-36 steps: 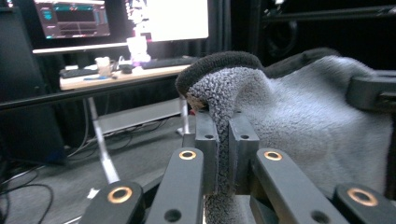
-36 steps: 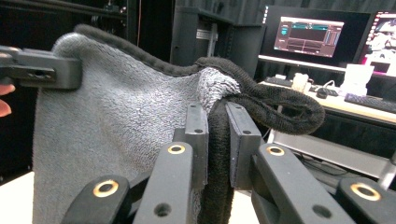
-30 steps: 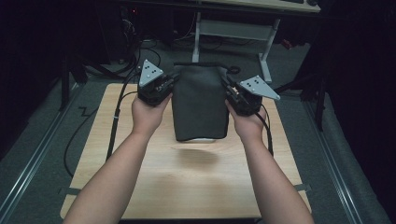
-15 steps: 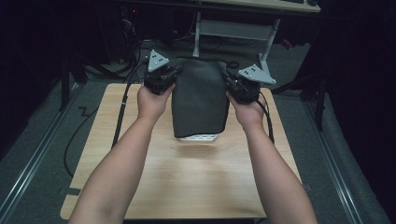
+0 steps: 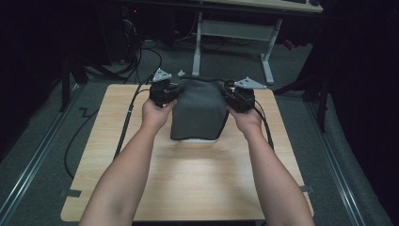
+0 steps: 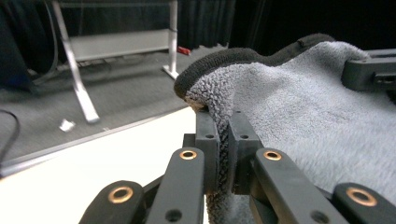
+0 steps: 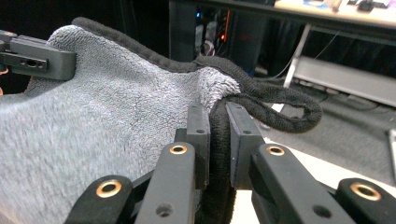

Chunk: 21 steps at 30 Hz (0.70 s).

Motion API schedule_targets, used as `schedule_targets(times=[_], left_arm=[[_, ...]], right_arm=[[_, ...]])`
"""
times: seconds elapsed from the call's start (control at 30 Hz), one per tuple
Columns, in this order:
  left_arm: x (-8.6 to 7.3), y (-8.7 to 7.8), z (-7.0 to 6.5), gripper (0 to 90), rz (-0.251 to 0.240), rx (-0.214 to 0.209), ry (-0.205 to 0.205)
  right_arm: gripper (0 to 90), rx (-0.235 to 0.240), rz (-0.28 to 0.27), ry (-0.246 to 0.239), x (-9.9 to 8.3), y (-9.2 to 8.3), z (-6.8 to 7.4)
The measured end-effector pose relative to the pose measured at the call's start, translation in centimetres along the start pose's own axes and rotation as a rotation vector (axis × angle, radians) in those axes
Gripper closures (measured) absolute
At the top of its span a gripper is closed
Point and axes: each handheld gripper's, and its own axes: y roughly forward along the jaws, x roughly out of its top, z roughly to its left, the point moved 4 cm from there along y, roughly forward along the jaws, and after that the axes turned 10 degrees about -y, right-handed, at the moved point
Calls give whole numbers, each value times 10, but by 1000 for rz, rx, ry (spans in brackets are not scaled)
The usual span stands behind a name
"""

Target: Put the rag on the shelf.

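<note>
A light wooden tabletop (image 5: 188, 183) with rounded corners stands on grey carpet in a dark room, with black cables trailing off its far left side and the white legs of a desk (image 5: 268, 52) beyond its far edge. A person's bare forearms reach in from the near edge, each hand holding a gripper. The left gripper (image 5: 164, 92) has its jaws clamped on one far corner of a grey terry towel with a black hem (image 5: 197, 113), and the right gripper (image 5: 239, 96) has its jaws clamped on the other far corner; the cloth spans between the two pairs of jaws and drapes toward the person. In the left gripper view the pile bunches just above the closed pads (image 6: 208, 135), and in the right gripper view the black hem (image 7: 280, 109) loops out to one side of the pads (image 7: 198, 130). A pale patch under the towel's near edge is too dim to name, and whether that edge touches the wood cannot be told.
</note>
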Motion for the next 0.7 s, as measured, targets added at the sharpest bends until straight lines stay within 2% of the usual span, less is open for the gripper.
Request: schedule_targets(times=[0.07, 0.13, 0.23, 0.37, 0.47, 0.63, 0.7], left_arm=[[-5, 1, 3, 848, 14, -6, -17], [-10, 2, 6, 847, 21, -17, -39], [-17, 4, 8, 846, 37, -23, -52], [-27, 6, 13, 845, 65, -35, -79], [-30, 6, 14, 844, 68, -46, -95], [-34, 8, 16, 841, 73, -56, -121], [-39, 9, 18, 838, 76, -66, -148]], right_arm=[[819, 13, 13, 32, -5, 1, 1], [819, 21, 16, 32, -7, 1, 2], [819, 31, 22, 35, -12, 2, 4], [819, 43, 64, 16, -23, 6, 7], [819, 50, 53, 51, -27, 7, 6], [817, 49, 54, 57, -28, 8, 4], [816, 56, 54, 70, -29, 10, 3]])
